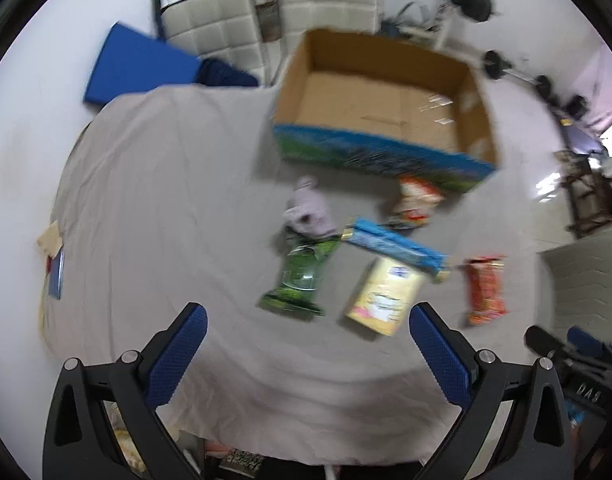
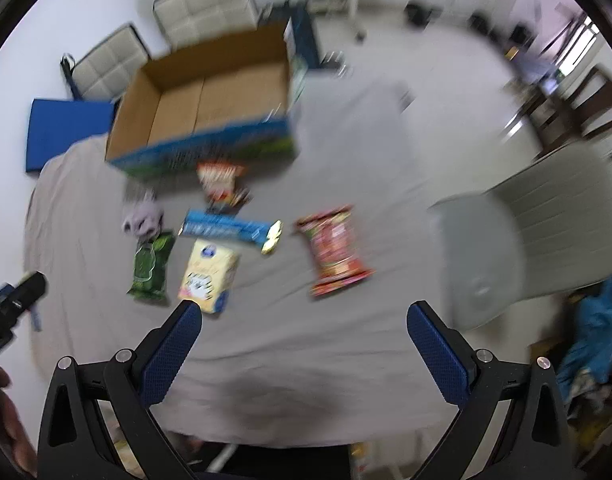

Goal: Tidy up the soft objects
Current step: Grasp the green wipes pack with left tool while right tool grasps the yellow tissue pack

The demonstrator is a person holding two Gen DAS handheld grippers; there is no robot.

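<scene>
Several soft packs lie on a grey cloth-covered table [image 1: 154,208]. A green pack [image 1: 300,276], a yellow pack [image 1: 383,298], a long blue pack [image 1: 393,246], a red snack bag [image 1: 485,290], an orange bag [image 1: 415,200] and a pale purple plush [image 1: 307,212] sit in front of an open cardboard box [image 1: 385,108]. My left gripper [image 1: 307,346] is open and empty, above the table's near edge. My right gripper [image 2: 304,342] is open and empty, near the yellow pack [image 2: 210,274] and short of the red bag [image 2: 333,250]. The box [image 2: 210,100] looks empty.
A blue mat [image 1: 142,64] and white padded chairs [image 1: 218,36] stand behind the table. A grey chair [image 2: 537,232] is at the table's right side. Exercise gear [image 1: 469,0] stands at the back. The other gripper [image 2: 10,308] shows at the left edge.
</scene>
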